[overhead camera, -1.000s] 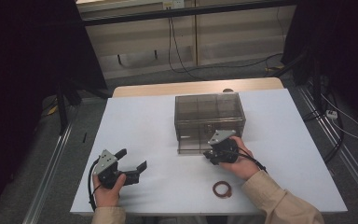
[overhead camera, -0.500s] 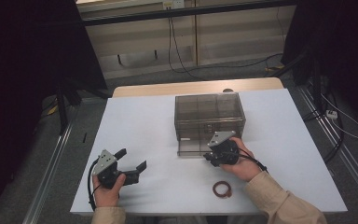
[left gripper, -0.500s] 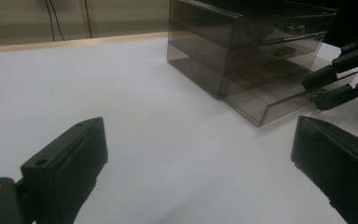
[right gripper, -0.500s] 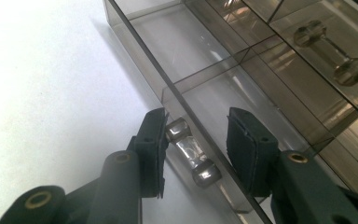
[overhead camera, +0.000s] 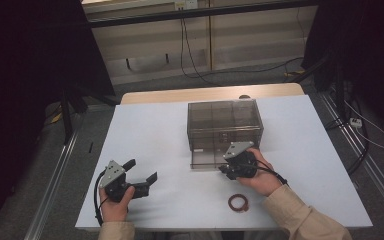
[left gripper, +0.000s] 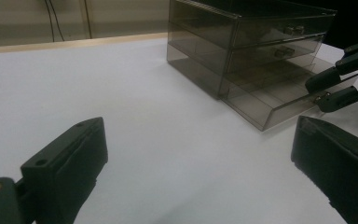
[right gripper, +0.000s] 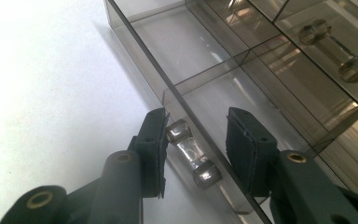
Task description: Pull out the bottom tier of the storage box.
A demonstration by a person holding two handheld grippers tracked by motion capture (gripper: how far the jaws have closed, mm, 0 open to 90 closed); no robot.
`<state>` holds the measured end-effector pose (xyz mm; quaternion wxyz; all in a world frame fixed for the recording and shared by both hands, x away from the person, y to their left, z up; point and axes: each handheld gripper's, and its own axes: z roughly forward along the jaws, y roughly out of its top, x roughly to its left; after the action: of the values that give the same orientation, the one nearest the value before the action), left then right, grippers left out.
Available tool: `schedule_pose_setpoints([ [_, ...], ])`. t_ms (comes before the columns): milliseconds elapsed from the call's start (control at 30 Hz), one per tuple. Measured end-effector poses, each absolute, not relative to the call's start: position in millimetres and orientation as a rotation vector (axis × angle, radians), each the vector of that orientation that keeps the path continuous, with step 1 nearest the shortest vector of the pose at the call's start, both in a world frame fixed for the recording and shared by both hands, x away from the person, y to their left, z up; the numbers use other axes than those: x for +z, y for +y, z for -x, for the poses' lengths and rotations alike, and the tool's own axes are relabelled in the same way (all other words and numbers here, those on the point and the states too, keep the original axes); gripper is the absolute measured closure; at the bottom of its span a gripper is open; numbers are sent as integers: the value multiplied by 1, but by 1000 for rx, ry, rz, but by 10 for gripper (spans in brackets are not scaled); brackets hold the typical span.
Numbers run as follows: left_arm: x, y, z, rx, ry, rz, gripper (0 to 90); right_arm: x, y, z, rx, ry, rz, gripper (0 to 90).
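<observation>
A: Two grippers on the white table (overhead camera: 145,135), one per hand. Left gripper (overhead camera: 142,175) sits near the front left edge, jaws spread wide with bare table between them. In its own view the two black pads (left gripper: 70,158) stand far apart and hold nothing.

B: Noted. Right gripper (overhead camera: 226,169)?

A: At the front of the smoky clear drawer box (overhead camera: 225,122), which stands mid-table toward the far side. The bottom drawer (left gripper: 279,93) is pulled out partway; the two drawers above it are shut.

B: Jaw state on the right?

A: Its jaws have just been closing. In the right gripper view they straddle the front wall of the open drawer, with the clear bar handle (right gripper: 193,156) between them. The left-hand pad (right gripper: 156,154) touches or nearly touches one end of the handle; the other pad stands on the inner side of the front wall, with a visible gap. I do not read this as a firm clamp: partly open, around the handle and wall.

B: Drawer contents?

A: Thin dividers split it into compartments; the ones in view look bare.

B: Anything else on the table?

A: One small reddish-brown ring (overhead camera: 238,202), like a tape roll, lying flat near the front edge, just in front of the right wrist and apart from the box.
</observation>
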<state>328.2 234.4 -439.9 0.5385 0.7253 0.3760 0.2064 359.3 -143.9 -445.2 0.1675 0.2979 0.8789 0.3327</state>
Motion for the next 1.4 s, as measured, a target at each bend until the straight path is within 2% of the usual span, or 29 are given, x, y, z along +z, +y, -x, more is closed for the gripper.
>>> schedule_pose_setpoints([
  [567, -439, 235, -328, 493, 890, -1734, 36, -446, -146, -360, 967, 2501, -879, 579],
  [933, -440, 234, -328, 493, 888, -1739, 36, -440, -156, -356, 1031, 2487, -929, 467],
  [1400, -440, 233, -328, 489, 887, -1742, 36, -430, -178, -344, 1120, 2490, -957, 393],
])
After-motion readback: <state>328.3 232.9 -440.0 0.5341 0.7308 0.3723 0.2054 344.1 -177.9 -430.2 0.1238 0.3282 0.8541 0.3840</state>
